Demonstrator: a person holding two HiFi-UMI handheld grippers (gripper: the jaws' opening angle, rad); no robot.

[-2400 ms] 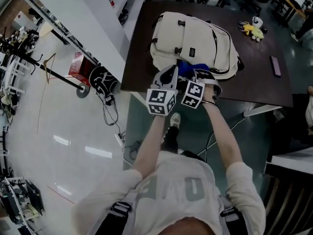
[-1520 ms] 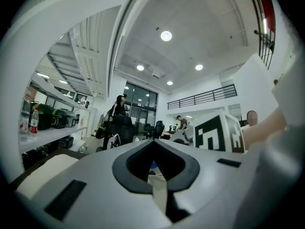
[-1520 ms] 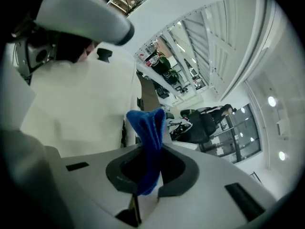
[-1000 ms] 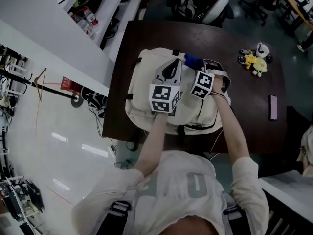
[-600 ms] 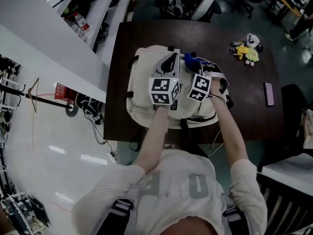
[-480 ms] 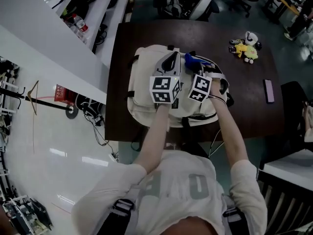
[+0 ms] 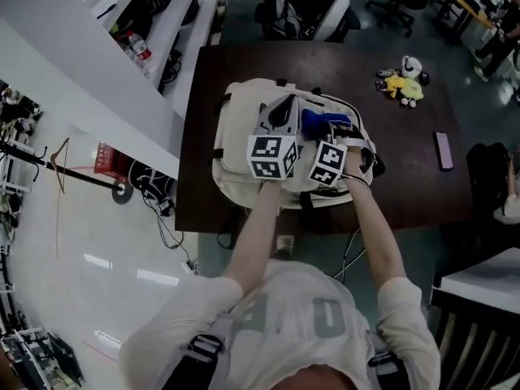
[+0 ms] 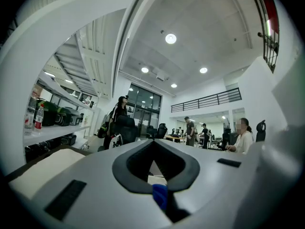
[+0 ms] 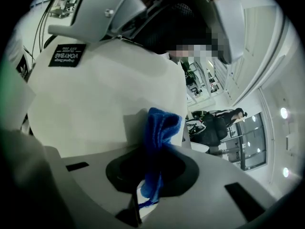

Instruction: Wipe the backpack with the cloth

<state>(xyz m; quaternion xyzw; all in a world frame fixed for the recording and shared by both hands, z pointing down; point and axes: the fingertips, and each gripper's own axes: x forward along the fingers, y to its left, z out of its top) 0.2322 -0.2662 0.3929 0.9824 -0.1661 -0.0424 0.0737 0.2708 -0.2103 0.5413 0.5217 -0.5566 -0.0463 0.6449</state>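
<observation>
A second ago the blue cloth (image 7: 318, 123) sat right up at the far edge of the cream backpack (image 7: 240, 140). Now it lies a little nearer the person, on the far right part of the upper panel, so the stroke looks to have reached its far limit and turned back. The head camera has shifted too, which makes the change hard to judge finely. By my reading the wipe is well under way, with the right strip covered and the left side yet to be gone over. The right claw (image 7: 334, 136) is clamped on the cloth, which stands up through its jaws in a bunched fold and is held against the cream fabric. The left claw (image 7: 284, 104) has its jaws together with nothing between them that I can name. Its tip is set down on the middle of the backpack, seemingly to steady it. The backpack lies flat on the dark tabletop (image 7: 406, 161), broad face up, filling the left part and reaching the near edge. Its long axis seems to run away from the person, but which end is the top I cannot tell for certain.
</observation>
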